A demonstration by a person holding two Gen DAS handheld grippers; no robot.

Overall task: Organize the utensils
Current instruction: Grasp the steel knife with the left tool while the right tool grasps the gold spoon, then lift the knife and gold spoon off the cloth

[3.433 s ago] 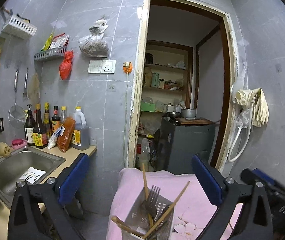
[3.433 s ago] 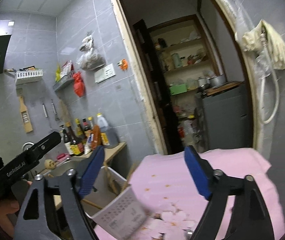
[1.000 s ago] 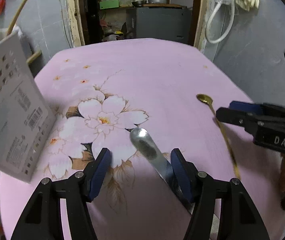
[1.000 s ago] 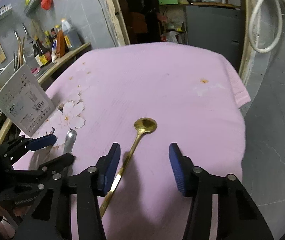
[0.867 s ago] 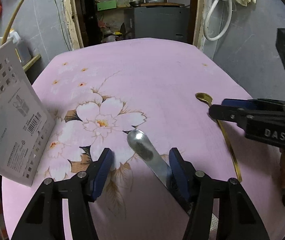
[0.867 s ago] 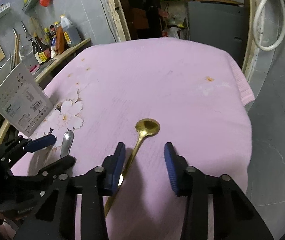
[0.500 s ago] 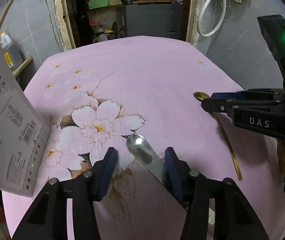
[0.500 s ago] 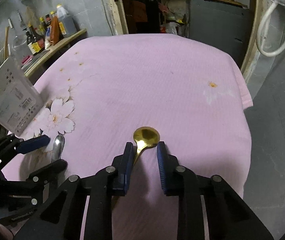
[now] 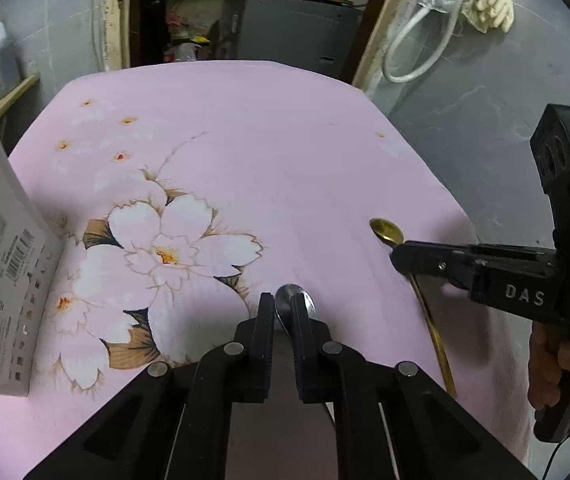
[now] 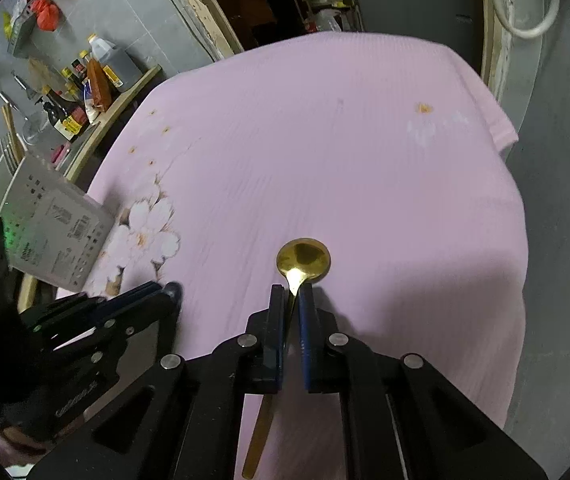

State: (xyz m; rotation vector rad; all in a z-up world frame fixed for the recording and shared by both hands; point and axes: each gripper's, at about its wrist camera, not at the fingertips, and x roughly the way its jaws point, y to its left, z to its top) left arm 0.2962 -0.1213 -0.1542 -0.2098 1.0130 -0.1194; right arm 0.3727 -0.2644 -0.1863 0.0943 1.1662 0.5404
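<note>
A: Lifting both spoons straight up off the table (image 9: 269, 128) looks like the step in hand. The silver spoon (image 9: 293, 300) lies on the pink flowered cloth (image 10: 325, 152), its bowl poking out past the left gripper (image 9: 284, 312), whose jaws have just been closing and now clamp its neck.

B: And the gold spoon (image 10: 303, 261)?

A: It lies flat too, to the right of the silver one and well apart from it. The right gripper (image 10: 293, 300) has just closed its jaws on the thin neck right behind the round bowl.

B: How would you raise them well?

A: Rise evenly, I'd say. Both handles trail back under the grippers, so a tilt could drag the ends across the cloth. The grips sit near the bowls, so each long handle may swing or slip.

B: What do they look like?

A: The silver one is broad and shiny, the gold one slim with a long handle. How firmly the jaws bite I can't quite tell; the fingers hide the contact.

B: Where do they go?

A: Probably the white perforated holder (image 10: 55, 236) at the table's left edge, with chopsticks (image 10: 13, 136) rising behind it.
</note>
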